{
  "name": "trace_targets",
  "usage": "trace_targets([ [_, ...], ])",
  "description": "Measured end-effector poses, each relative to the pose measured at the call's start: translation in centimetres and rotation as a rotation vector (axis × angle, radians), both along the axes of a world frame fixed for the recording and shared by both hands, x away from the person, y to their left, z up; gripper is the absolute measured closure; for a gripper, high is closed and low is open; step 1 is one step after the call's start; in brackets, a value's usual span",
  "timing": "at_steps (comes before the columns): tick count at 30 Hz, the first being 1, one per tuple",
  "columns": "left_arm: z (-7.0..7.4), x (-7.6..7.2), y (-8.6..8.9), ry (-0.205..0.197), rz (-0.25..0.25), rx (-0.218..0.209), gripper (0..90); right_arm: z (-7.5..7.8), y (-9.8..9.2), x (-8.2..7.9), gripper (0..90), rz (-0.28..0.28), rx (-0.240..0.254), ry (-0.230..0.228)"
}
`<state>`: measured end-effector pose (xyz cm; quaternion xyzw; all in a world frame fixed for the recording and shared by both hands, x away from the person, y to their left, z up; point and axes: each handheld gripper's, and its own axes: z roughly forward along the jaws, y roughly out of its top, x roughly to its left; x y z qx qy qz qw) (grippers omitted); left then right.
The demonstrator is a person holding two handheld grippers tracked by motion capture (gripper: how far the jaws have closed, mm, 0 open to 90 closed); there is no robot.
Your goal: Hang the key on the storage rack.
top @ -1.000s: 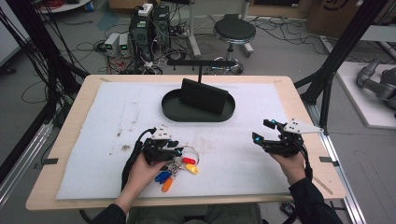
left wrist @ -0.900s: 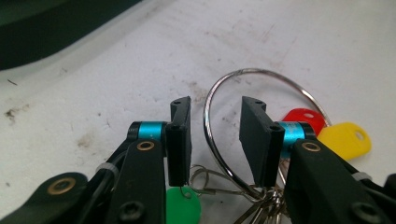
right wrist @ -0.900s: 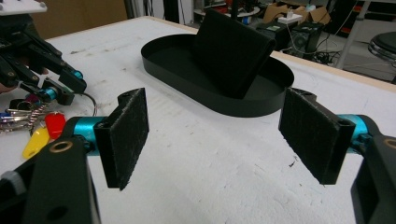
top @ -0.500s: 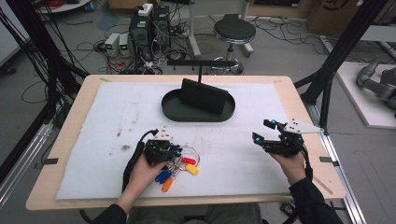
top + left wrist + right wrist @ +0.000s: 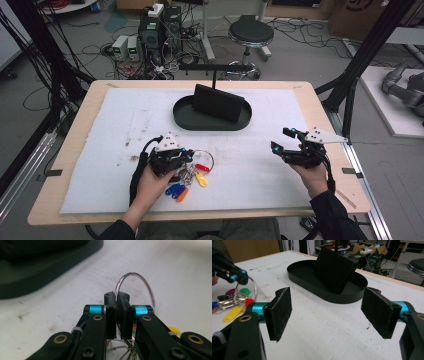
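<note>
Closing since prior frame, L gripper (image 5: 117, 296) is now pinching the key ring (image 5: 135, 280).
R gripper (image 5: 329, 315) is hovering w/ jaws wide, holding nothing.

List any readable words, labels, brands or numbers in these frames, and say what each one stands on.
None can be read.
Colored key tags: any writing is too small to tell.
Black tray and the upright black block in it: plain, no marking.
Cardboard box at the top right of the high view: a dark mark, too blurred to read.
Electronics boxes on the floor: no legible label.
</note>
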<state>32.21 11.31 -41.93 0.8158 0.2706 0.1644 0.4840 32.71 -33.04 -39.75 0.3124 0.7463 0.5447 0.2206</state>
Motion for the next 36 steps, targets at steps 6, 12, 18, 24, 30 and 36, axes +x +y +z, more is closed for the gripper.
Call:
trace_targets([
  [6,0.9,-0.6,0.6,-0.097,0.020,-0.026,86.0,0.0,0.0,0.0,25.0,0.001,0.002,0.001],
  [12,0.5,-0.6,0.5,-0.066,0.001,-0.019,86.0,0.0,0.0,0.0,25.0,0.003,0.001,0.000],
  [18,0.3,-0.4,0.2,-0.056,-0.011,-0.003,85.3,0.0,0.0,0.0,25.0,0.006,-0.001,-0.001],
  [24,0.0,-0.2,0.2,-0.029,0.001,0.011,84.0,0.0,0.1,0.0,25.0,0.005,-0.001,0.000],
  [30,0.3,-0.2,0.6,-0.035,0.003,-0.014,86.0,0.0,0.0,0.1,25.0,0.004,-0.001,0.003],
  [36,1.3,-0.5,1.1,-0.061,0.001,-0.070,86.2,0.0,-0.1,0.1,25.0,0.002,0.003,0.002],
])
